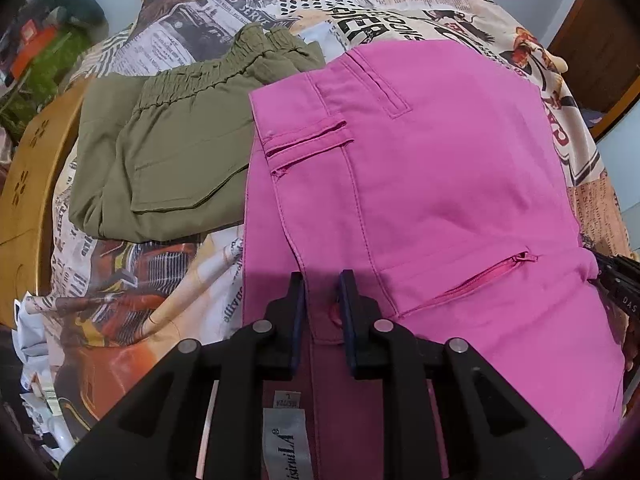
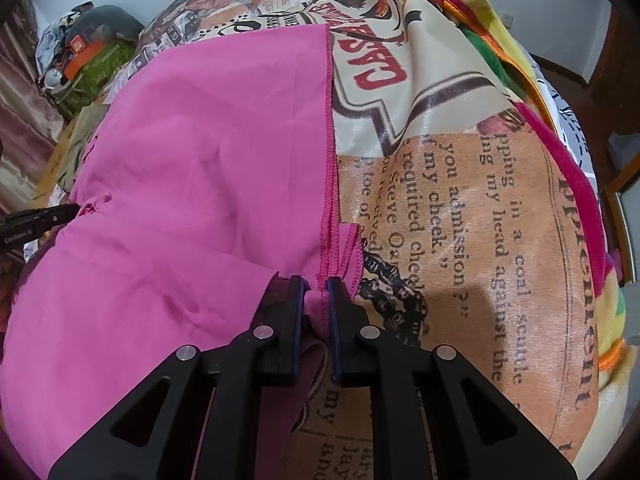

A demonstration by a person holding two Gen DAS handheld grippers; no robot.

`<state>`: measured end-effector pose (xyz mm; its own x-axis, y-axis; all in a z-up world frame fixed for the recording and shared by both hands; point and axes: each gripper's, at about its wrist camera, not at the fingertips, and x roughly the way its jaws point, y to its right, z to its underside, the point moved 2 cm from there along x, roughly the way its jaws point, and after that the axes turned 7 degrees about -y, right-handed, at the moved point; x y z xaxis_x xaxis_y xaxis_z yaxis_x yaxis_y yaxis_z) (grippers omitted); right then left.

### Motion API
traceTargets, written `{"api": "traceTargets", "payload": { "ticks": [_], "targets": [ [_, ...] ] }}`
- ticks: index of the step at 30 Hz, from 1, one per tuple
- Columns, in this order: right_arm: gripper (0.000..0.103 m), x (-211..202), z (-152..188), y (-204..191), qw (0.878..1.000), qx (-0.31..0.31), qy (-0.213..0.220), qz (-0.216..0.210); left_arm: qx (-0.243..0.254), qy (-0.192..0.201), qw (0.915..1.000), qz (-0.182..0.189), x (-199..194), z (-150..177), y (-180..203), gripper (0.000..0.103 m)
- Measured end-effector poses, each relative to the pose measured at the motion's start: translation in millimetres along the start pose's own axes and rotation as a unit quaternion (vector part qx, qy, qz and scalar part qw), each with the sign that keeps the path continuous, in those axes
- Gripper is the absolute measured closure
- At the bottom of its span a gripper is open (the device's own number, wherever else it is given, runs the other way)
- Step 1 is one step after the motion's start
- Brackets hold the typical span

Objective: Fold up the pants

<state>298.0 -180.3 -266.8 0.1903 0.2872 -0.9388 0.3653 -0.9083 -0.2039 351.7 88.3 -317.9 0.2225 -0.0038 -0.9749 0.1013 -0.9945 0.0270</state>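
Bright pink pants [image 1: 440, 184] lie spread on a newspaper-print bedspread [image 1: 132, 280], back pockets facing up. In the left wrist view, my left gripper [image 1: 322, 292] is shut on the waistband near its label, with the pink band running between the pads. The right wrist view shows the pink pants [image 2: 192, 168] again, their stitched hem edge bunched at the fingertips. There my right gripper [image 2: 316, 292] is shut on that hem corner. Each gripper also shows in the other's view: the right gripper [image 1: 616, 280] at the pants' right edge, the left gripper [image 2: 40, 220] at their left edge.
Folded olive-green pants [image 1: 160, 160] lie beside the pink pair on its left. A wooden board [image 1: 24, 208] borders the bed further left, and clutter [image 1: 48, 40] is piled behind it. A striped colourful blanket [image 2: 568, 168] runs along the bed's right side.
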Motion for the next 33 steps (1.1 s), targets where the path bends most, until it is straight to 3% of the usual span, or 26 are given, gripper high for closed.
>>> {"api": "traceTargets", "payload": {
  "ticks": [10, 17, 21, 23, 28, 33],
  "targets": [
    [0.087, -19, -5, 5, 1.0, 0.001, 0.005, 0.015, 0.017, 0.009, 0.9997, -0.019, -19, 5, -9, 0.08],
    [0.084, -61, -21, 17, 0.998, 0.013, 0.062, 0.014, -0.011, 0.06, 0.9978, -0.025, -56, -7, -35, 0.052],
    [0.067, -79, -41, 14, 0.995, 0.015, 0.102, 0.01, -0.016, 0.088, 0.9956, -0.025, -74, -23, -41, 0.044],
    [0.064, -83, -50, 10, 0.993, 0.014, 0.116, 0.01, -0.019, 0.102, 0.9944, -0.022, -80, -34, -42, 0.037],
    [0.064, -84, -78, 3, 0.99, 0.019, 0.141, -0.001, -0.022, 0.119, 0.9924, -0.022, -80, -61, -41, 0.034],
    [0.064, -65, -100, -5, 0.991, 0.007, 0.133, -0.001, -0.023, 0.1, 0.9946, -0.014, -56, -80, -39, 0.034]
  ]
}}
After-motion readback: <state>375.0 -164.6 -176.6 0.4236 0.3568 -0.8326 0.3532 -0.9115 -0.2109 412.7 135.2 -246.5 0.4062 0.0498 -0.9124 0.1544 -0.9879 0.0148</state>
